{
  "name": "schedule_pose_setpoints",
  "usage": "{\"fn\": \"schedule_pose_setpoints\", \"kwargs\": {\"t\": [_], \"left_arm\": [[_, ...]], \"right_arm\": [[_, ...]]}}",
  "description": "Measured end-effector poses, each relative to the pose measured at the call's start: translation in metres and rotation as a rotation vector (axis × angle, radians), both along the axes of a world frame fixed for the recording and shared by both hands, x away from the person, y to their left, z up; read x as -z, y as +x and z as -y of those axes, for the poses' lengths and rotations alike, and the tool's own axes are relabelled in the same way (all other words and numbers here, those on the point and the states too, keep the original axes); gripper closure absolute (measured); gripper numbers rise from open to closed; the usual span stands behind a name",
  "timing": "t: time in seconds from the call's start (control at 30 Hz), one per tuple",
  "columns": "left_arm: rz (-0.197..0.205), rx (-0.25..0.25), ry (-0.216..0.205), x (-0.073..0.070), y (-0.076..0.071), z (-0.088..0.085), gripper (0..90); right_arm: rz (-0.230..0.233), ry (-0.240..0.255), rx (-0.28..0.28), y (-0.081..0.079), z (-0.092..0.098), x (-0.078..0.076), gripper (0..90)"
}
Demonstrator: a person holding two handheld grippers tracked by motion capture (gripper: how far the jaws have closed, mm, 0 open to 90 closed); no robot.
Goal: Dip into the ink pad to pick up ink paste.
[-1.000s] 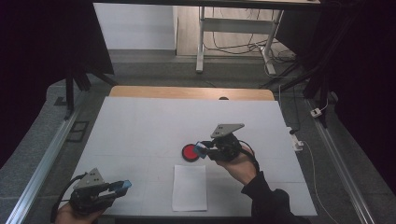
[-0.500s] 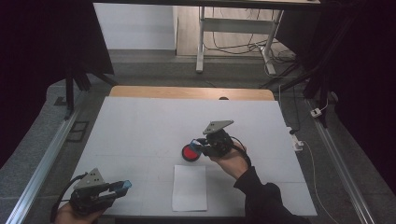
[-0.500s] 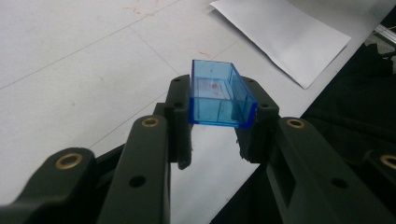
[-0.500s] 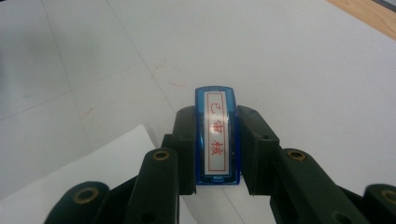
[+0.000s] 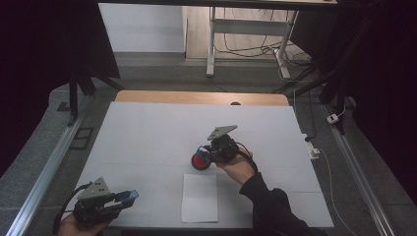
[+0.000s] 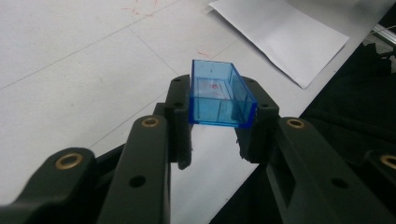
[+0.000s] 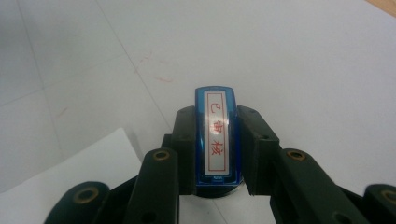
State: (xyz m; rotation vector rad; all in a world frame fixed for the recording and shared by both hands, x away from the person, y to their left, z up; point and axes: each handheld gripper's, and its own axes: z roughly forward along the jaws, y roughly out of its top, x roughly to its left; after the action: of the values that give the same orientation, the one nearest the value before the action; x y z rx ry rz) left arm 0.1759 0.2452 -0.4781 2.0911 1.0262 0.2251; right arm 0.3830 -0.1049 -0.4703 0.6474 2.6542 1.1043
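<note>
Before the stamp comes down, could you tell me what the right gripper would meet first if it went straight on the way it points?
Probably the red ink pad, right ahead of the right gripper and its stamp; depth is hard to judge.

A white table [image 5: 147,132] bears a paper sheet [image 5: 199,197].

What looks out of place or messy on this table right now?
Nothing is spilled or broken. The table carries faint red smudges, likely stamp ink. The sheet of paper lies flat and square. The left gripper holds a blue clear cap, the right gripper a blue stamp.
</note>
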Motion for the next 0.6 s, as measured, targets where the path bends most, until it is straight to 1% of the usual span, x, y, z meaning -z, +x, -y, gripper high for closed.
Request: {"fn": "schedule_pose_setpoints", "kwargs": {"t": [0.23,0.33,0.43,0.5,0.6], "left_arm": [[0.000,0.001,0.001,0.000,0.000,0.000,68.1],[0.001,0.001,0.001,0.000,0.000,0.000,68.1],[0.001,0.002,0.001,0.000,0.000,0.000,68.1],[0.000,0.003,0.000,0.000,0.000,0.000,68.1],[-0.001,0.001,0.000,0.000,0.000,0.000,68.1]], "right_arm": [[-0.011,-0.008,0.007,0.006,-0.002,0.006,70.3],[-0.018,-0.019,0.005,0.007,-0.004,0.009,70.4],[-0.016,-0.042,0.003,0.007,-0.006,0.012,70.3],[-0.016,-0.040,0.004,0.008,-0.007,0.012,70.4],[-0.040,-0.042,0.026,0.010,-0.008,0.012,70.7]]}}
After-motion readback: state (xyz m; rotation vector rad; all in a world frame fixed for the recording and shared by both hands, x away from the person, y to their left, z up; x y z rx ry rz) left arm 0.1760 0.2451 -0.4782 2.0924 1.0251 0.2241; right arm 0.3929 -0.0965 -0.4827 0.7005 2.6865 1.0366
